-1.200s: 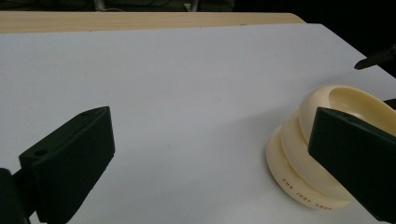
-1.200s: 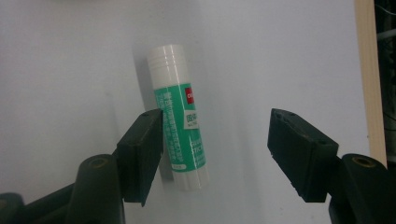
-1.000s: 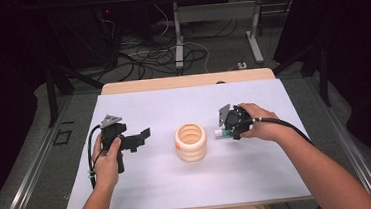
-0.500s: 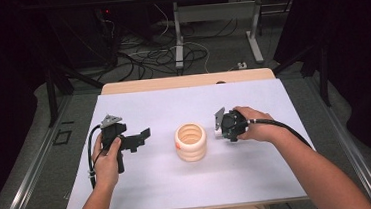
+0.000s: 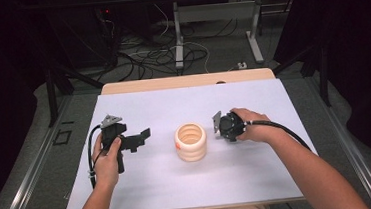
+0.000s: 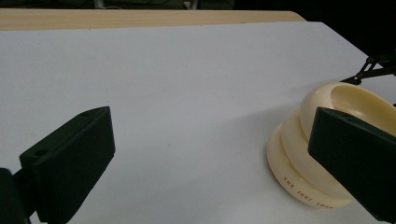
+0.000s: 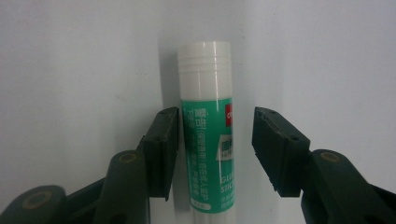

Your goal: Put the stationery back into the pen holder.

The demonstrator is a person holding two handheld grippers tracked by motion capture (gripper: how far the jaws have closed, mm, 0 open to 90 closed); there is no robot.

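Two jaws of right hand-held gripper (image 7: 215,154) closing around green-and-white plastic glue stick (image 7: 208,126) lying on white desk (image 7: 70,70), not yet pinching. Next: clamp, lift toward cream ribbed cup (image 5: 191,141). Left hand-held gripper (image 6: 205,154) wide apart, idle.

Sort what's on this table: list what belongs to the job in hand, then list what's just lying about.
In the job:
- glue stick, lying between the right gripper's jaws, which have just been closing, a gap left on one side
- right gripper

Lying about:
- cream ribbed cup, mid-table
- left gripper, open, idle

White table sheet (image 5: 180,185), cream stacked bowls (image 5: 191,142) (centre)
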